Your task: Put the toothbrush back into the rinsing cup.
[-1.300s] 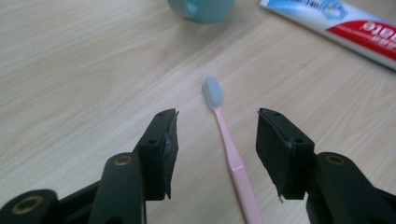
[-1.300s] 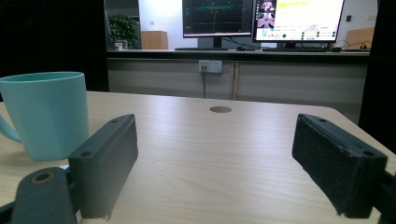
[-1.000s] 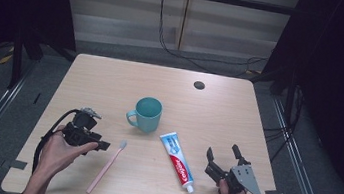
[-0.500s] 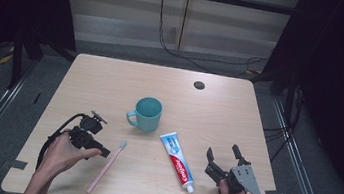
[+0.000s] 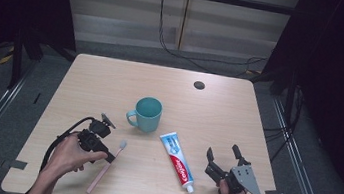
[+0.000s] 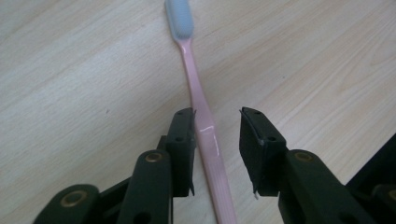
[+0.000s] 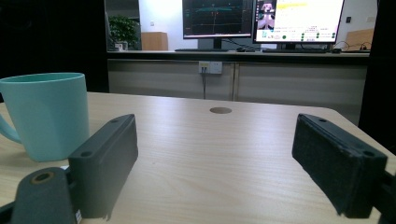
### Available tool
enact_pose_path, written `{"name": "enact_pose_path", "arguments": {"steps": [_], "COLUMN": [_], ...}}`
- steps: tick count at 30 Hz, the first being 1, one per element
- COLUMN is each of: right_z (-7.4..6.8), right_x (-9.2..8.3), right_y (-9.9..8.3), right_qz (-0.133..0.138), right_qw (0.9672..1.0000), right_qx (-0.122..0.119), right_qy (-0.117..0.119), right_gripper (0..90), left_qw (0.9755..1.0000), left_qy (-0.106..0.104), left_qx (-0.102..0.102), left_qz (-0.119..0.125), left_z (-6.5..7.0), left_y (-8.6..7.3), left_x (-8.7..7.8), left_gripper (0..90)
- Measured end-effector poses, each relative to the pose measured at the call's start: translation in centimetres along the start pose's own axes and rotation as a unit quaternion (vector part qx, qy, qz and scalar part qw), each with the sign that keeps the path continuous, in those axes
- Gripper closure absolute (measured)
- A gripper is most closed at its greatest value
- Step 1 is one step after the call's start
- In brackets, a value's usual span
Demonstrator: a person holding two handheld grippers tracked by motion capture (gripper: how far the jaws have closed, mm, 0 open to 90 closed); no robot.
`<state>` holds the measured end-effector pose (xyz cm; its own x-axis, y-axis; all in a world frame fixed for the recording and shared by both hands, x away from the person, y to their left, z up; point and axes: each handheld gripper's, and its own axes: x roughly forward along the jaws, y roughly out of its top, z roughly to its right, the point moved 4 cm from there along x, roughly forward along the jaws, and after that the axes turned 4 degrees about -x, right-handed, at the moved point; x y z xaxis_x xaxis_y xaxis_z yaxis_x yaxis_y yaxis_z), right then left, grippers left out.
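Left gripper (image 6: 215, 140) fingers narrow but not closed, straddling the pink toothbrush (image 6: 201, 121) lying flat on the surface (image 5: 238, 116) left of the teal mug (image 5: 146, 114); one pad looks already touching; centre over the handle, press low, close squarely; right gripper (image 5: 223, 157) wide, idle beside the toothpaste (image 5: 178, 159).

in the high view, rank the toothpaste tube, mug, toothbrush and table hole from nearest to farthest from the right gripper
From the right gripper:
1. Toothpaste tube, just to its left.
2. Mug, farther left and toward the table's middle.
3. Toothbrush, far left, between the left gripper's jaws.

The table hole, straight ahead near the far edge, is too close to call against the mug.
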<state>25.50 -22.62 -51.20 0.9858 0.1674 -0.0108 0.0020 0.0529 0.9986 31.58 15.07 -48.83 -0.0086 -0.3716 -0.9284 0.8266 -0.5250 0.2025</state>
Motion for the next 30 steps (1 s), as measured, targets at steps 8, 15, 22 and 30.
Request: {"name": "enact_pose_path", "arguments": {"steps": [8,15,22,30], "right_z": [0.0,0.0,0.0,0.0], "right_x": [0.0,0.0,0.0,0.0], "right_y": [0.0,0.0,0.0,0.0], "right_qz": [0.000,0.000,0.000,0.000], "right_qw": [1.0000,1.0000,1.0000,1.0000], "right_qx": [0.000,0.000,0.000,0.000], "right_qy": [0.000,0.000,0.000,0.000], "right_gripper": [13.4,13.5,13.5,13.5], "left_qw": [0.9997,0.9989,0.9984,0.9958], "left_qy": [0.006,0.027,0.038,0.070], "left_qx": [0.002,-0.002,-0.002,0.010], "left_qz": [-0.024,-0.037,-0.043,-0.059], "left_z": [0.2,0.5,0.5,1.1], "left_y": [0.1,0.2,0.4,0.6], "left_x": [1.3,1.9,2.0,2.1], "left_gripper": [71.3,72.9,75.2,75.1]}}
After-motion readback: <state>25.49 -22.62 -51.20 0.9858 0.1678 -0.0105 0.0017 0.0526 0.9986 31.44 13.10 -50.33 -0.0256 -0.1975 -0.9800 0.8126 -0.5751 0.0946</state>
